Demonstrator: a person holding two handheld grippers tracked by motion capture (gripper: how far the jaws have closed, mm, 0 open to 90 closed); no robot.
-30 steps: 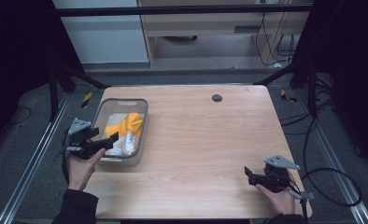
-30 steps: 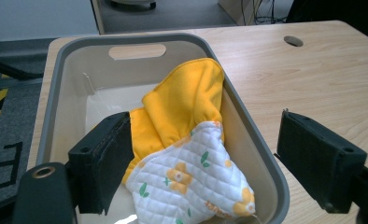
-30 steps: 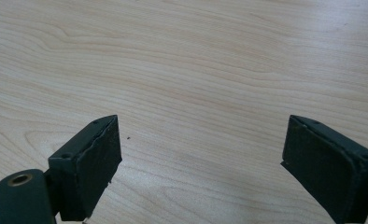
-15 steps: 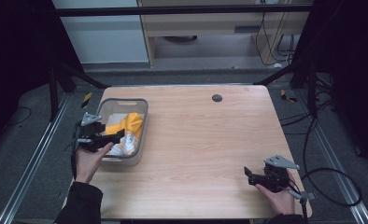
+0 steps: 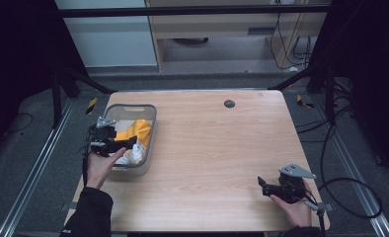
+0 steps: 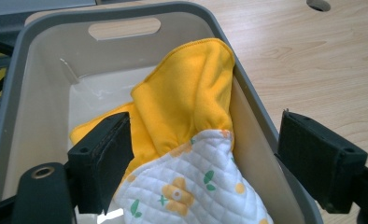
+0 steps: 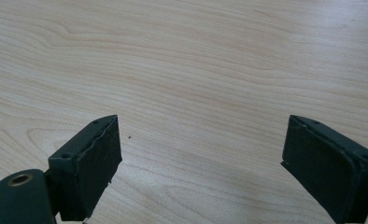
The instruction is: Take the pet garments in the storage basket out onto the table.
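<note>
High view: left claw over a grey bin at the counter's left, jaws wide, poised to take the cloth below it; right claw parked low on bare wood, well apart.

Left claw view: jaws wide, straddling bin wall; yellow-and-white cloth between, ungripped.

Right claw view: jaws wide, idle above bare counter.

High view looks down on the whole bench; left claw view, close, shares its grey bin; right claw view skims bare wood.
</note>
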